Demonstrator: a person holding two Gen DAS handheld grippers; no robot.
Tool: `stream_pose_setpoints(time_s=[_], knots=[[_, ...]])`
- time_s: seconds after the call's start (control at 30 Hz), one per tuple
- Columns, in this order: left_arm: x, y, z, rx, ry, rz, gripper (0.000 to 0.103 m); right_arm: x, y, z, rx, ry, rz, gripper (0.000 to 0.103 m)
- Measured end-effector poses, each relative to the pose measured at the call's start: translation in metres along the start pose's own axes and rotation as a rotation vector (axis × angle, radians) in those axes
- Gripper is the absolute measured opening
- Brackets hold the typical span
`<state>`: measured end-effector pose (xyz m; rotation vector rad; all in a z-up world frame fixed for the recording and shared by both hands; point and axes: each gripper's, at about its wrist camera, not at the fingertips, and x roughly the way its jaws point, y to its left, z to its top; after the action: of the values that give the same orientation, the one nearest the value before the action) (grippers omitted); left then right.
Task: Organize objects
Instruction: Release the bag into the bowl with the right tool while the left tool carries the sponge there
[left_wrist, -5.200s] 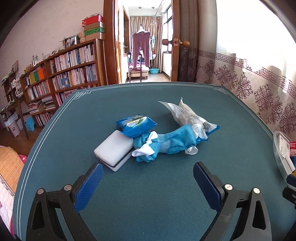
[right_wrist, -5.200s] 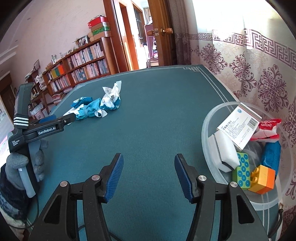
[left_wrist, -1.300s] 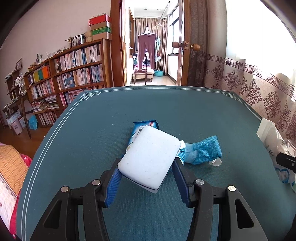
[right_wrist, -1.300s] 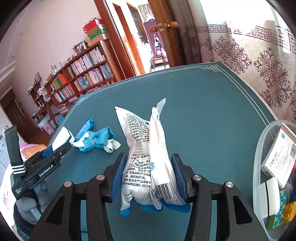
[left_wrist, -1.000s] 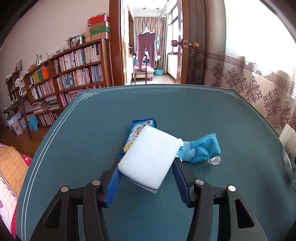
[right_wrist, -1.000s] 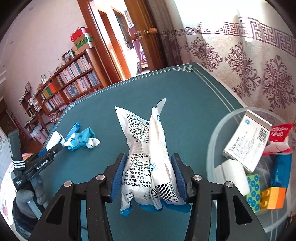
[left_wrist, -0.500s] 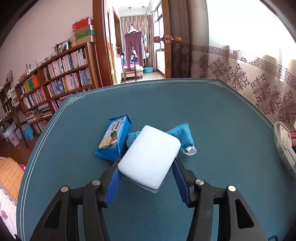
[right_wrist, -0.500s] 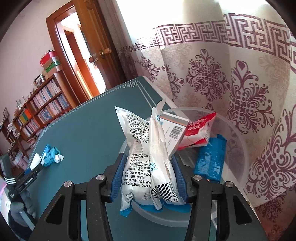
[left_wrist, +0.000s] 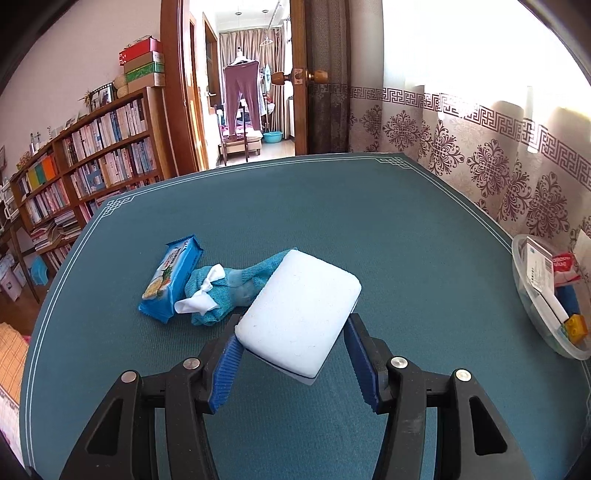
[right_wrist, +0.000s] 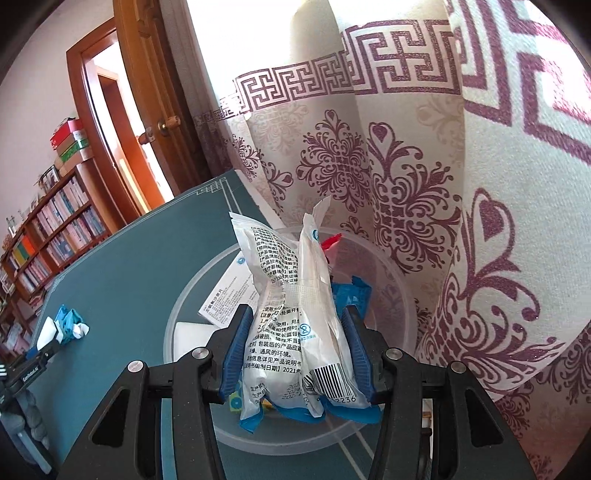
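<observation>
Sponge (left_wrist: 300, 314), white and blocky, sits clamped in the left claw (left_wrist: 293, 363) above the teal surface (left_wrist: 388, 229), with a blue snack packet (left_wrist: 171, 278) and blue cloth (left_wrist: 229, 290) lying just behind it. The right claw (right_wrist: 295, 349) grips a white printed pouch (right_wrist: 291, 314) over the clear tub (right_wrist: 384, 295), which holds a box and what look like toy blocks.

Private home: full bookshelf (left_wrist: 92, 155), patterned curtain (left_wrist: 480, 155), wooden door (left_wrist: 177, 92), trousers (left_wrist: 240, 96) hung to dry.
</observation>
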<state>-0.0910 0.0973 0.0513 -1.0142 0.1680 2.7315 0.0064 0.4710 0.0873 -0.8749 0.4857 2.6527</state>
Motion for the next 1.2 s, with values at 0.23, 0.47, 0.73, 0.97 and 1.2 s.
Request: stream_pose_setpoints(time_s=[0.23, 0.47, 0.73, 0.97, 1.2], knots=[[-0.002, -0.027, 0.005, 0.03, 0.0, -0.047, 0.058, 0.009, -0.01, -0.004, -0.019, 0.028, -0.014, 0.051], [-0.004, -0.056, 0.007, 0.068, 0.007, -0.087, 0.058, 0.018, -0.013, -0.01, -0.044, 0.063, -0.003, 0.051], [-0.007, -0.09, 0.01, 0.109, 0.006, -0.139, 0.058, 0.019, -0.015, -0.011, -0.057, 0.059, 0.016, 0.052], [-0.011, -0.122, 0.013, 0.149, 0.009, -0.193, 0.058, 0.021, -0.019, -0.01, -0.058, 0.06, 0.036, 0.053], [-0.01, -0.158, 0.02, 0.186, 0.018, -0.261, 0.058, 0.006, -0.019, -0.008, -0.076, 0.006, 0.038, 0.059]])
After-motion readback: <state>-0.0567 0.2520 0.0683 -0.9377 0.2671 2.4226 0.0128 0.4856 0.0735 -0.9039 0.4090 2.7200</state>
